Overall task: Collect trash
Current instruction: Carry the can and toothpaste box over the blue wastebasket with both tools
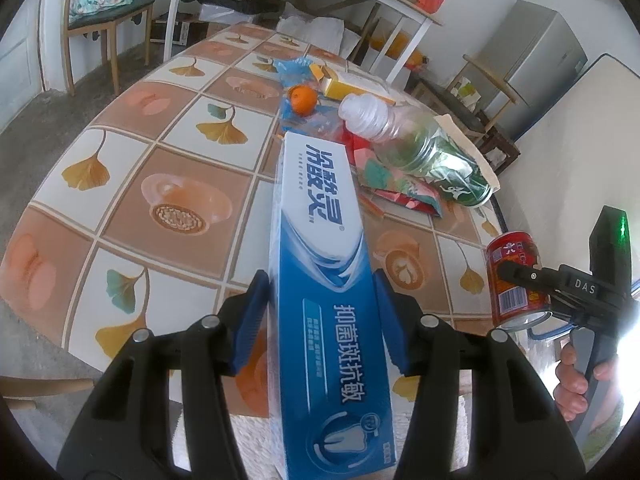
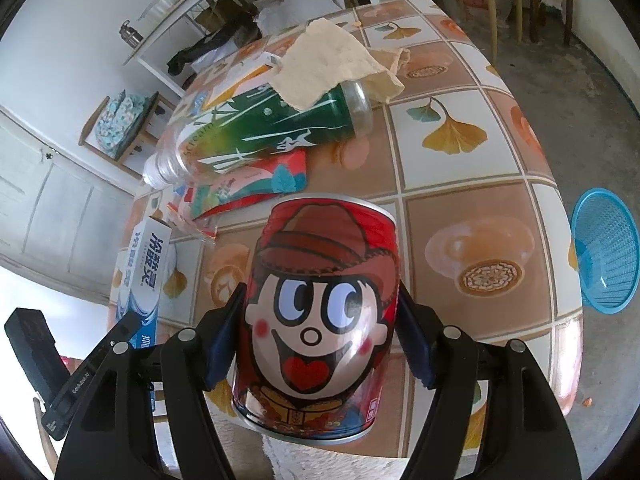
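Note:
My left gripper (image 1: 320, 292) is shut on a long blue-and-white toothpaste box (image 1: 320, 240), its blue pads pressing both long sides; the box juts forward over the table. My right gripper (image 2: 320, 304) is shut on a red can with a cartoon face (image 2: 320, 304), held above the table's near edge. From the left wrist view that can (image 1: 514, 280) and the right gripper sit at the right, a hand on the handle. An empty green-labelled plastic bottle (image 2: 272, 128) lies on its side on the tiled tablecloth (image 2: 460, 168), over red-and-teal wrappers (image 2: 256, 188).
A blue mesh basket (image 2: 606, 250) stands on the floor right of the table. On the table also lie torn brown paper (image 2: 332, 60), an orange (image 1: 303, 99), a yellow box (image 1: 352, 84) and blue plastic. Chairs, a white shelf table and a grey fridge (image 1: 532, 60) surround the table.

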`<action>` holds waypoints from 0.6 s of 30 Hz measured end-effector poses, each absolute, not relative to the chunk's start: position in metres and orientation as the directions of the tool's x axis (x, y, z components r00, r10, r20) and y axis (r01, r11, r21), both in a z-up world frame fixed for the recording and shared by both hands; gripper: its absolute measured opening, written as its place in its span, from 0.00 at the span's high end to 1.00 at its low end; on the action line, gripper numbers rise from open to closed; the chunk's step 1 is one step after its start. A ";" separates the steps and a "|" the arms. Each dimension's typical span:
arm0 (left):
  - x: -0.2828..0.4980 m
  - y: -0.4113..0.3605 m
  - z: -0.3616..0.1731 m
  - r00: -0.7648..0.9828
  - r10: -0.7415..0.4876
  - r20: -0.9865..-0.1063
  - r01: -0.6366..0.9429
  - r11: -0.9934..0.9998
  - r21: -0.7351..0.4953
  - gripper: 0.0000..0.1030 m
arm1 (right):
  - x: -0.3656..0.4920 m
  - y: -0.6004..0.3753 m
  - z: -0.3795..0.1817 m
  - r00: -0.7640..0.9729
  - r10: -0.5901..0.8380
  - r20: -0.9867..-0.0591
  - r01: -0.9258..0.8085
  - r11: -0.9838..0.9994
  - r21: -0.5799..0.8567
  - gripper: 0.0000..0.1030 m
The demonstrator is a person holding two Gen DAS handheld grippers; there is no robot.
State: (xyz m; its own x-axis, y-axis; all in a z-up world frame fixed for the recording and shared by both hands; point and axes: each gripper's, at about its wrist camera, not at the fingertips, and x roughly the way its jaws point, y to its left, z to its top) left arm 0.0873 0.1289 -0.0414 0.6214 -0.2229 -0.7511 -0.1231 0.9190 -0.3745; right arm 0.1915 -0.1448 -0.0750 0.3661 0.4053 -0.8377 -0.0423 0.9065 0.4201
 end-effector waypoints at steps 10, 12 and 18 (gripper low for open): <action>0.079 0.128 -0.028 0.650 -0.219 -0.728 -0.109 0.921 -0.374 0.52 | 0.183 -0.148 -0.066 0.379 0.440 -0.814 -0.058 0.890 0.453 0.34; 0.078 0.127 -0.026 0.654 -0.221 -0.724 -0.105 0.921 -0.375 0.52 | 0.182 -0.149 -0.063 0.382 0.446 -0.809 -0.061 0.886 0.459 0.34; 0.073 0.124 -0.016 0.671 -0.224 -0.707 -0.089 0.922 -0.376 0.52 | 0.177 -0.155 -0.056 0.393 0.473 -0.789 -0.065 0.870 0.489 0.34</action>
State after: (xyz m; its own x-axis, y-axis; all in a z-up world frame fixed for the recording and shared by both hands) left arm 0.0732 0.1235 -0.0159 0.6707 -0.2235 -0.7073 -0.0893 0.9222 -0.3761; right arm 0.1767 -0.1555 -0.0559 0.3925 0.4729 -0.7889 -0.0649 0.8698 0.4891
